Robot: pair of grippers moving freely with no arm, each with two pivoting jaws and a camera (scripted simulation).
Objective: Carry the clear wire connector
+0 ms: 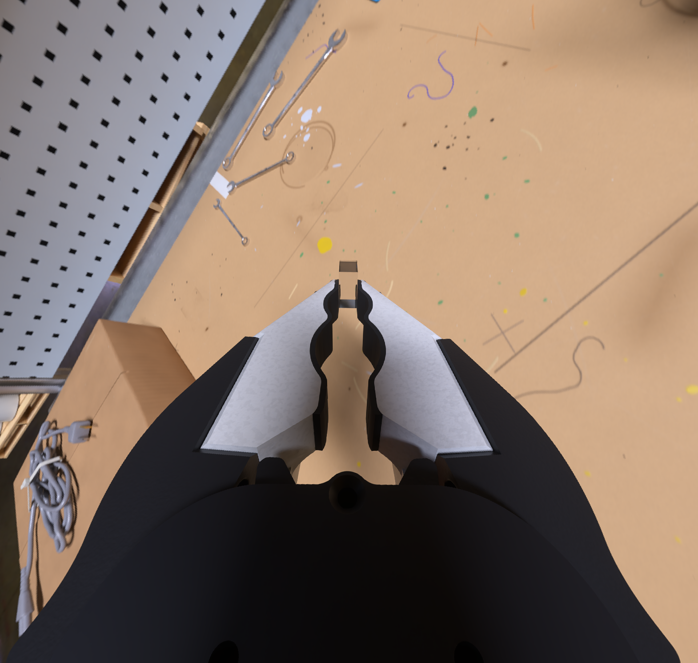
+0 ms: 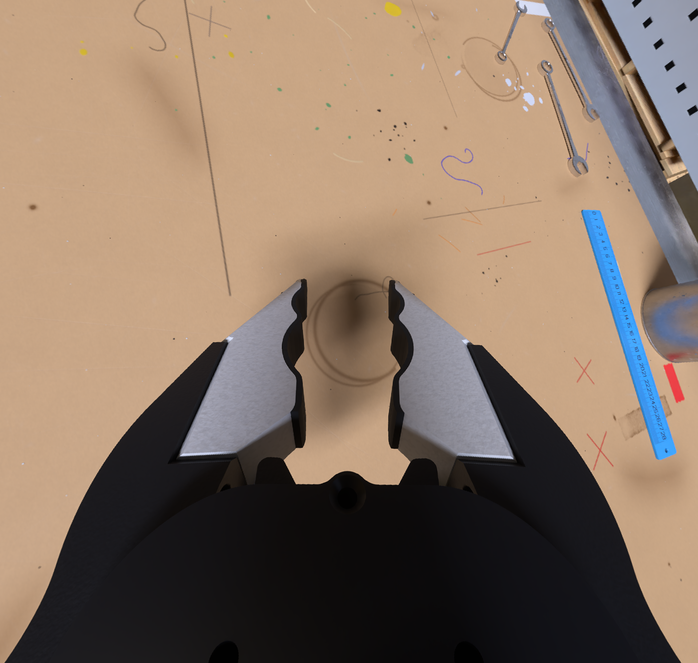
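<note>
Clear plastic, pinched at the very tips of the left tongs (image 1: 348, 286) — the clear wire connector (image 1: 348, 280), jutting forward past the fingertips, held above the worktop (image 1: 491, 191). Nearly closed on it, with only the connector's width between the pads; gripped far out, probably to keep it visible and free of the deeper notches. Right tongs (image 2: 347, 286) parted wide, holding nothing, low over a ring stain. Wrenches (image 1: 264, 116) well ahead and left of the left tongs; blue ruler (image 2: 627, 335) right of the right tongs.
</note>
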